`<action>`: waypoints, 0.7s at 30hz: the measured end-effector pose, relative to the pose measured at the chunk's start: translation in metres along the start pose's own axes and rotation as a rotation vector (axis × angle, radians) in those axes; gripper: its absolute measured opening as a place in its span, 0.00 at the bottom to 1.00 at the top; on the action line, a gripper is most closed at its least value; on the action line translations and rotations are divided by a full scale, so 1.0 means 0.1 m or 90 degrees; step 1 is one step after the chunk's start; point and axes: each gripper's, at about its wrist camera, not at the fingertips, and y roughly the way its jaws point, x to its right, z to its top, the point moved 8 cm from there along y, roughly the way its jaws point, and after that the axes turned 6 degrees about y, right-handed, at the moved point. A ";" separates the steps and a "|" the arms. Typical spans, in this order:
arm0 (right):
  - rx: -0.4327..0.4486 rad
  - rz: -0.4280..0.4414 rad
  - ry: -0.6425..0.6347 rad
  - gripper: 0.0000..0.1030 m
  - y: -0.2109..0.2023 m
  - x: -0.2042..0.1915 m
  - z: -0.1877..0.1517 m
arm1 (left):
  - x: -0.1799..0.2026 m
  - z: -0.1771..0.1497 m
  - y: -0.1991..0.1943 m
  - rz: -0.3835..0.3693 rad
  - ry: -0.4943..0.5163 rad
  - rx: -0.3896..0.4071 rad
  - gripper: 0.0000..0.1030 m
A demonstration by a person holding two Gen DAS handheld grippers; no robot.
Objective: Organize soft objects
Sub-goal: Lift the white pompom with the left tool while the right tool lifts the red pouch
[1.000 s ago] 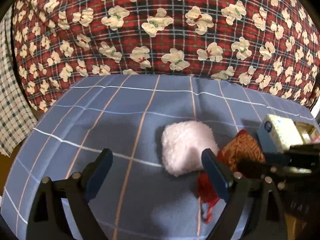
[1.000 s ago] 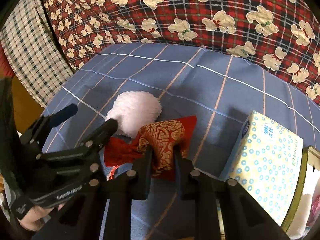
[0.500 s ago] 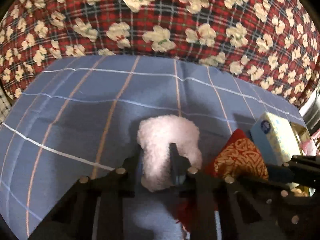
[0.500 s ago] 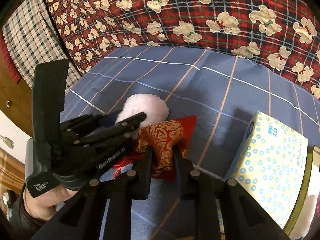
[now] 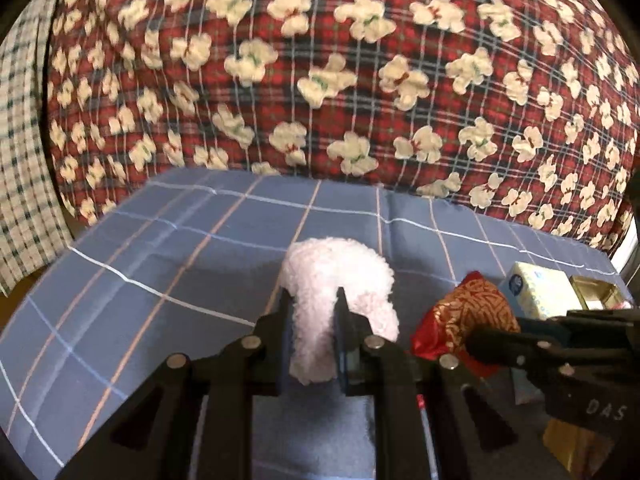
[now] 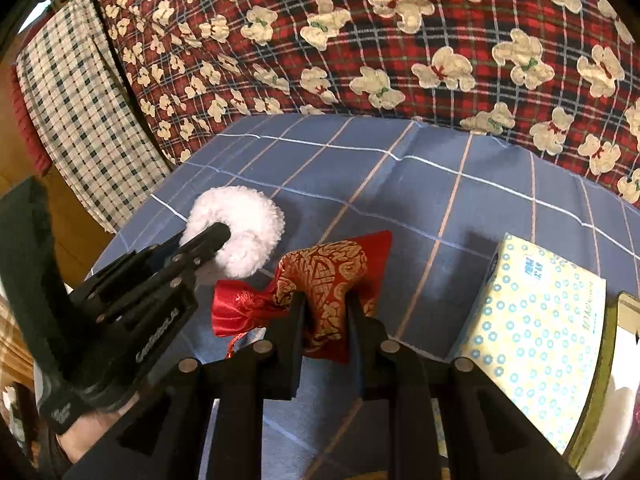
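The left gripper (image 5: 310, 320) is clamped on the puff (image 5: 340, 280), a fluffy white pad; its fingers (image 5: 285, 320) pinch the near side so the fleece bulges out above and to the right of them. In the right wrist view the same puff (image 6: 244, 232) shows at the tip of the left gripper (image 6: 208, 236), above the left edge of the blue checked sheet (image 6: 460, 184); whether it touches the sheet cannot be told.

The right gripper (image 6: 326, 320) is closed on the pouch (image 6: 324, 272), a red and gold brocade bag. Its fingers (image 6: 294, 320) squeeze the patterned body, and the plain red neck and cord trail out to the left. The pouch (image 5: 468, 312) sits just right of the puff, near it but apart.

A tissue box (image 6: 536, 320), pale yellow with blue rings, rests on the sheet toward its right edge, just beside the pouch. A gold tin (image 5: 596, 296) stands against the far side of the box. Behind the sheet rises a red plaid quilt (image 5: 340, 80) printed with cream bears, and a green checked cloth (image 6: 80, 112) hangs at the left.
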 end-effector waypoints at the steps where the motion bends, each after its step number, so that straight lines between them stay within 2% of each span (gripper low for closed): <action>1: 0.004 -0.001 -0.004 0.20 -0.01 -0.01 0.00 | 0.02 0.01 -0.03 0.004 0.007 0.008 0.15; 11: 0.063 -0.011 -0.036 0.20 -0.16 -0.10 0.05 | 0.01 0.04 -0.31 0.040 0.004 0.078 0.15; 21: 0.129 -0.051 -0.077 0.20 -0.31 -0.18 0.09 | 0.00 0.05 -0.41 0.041 0.002 0.111 0.15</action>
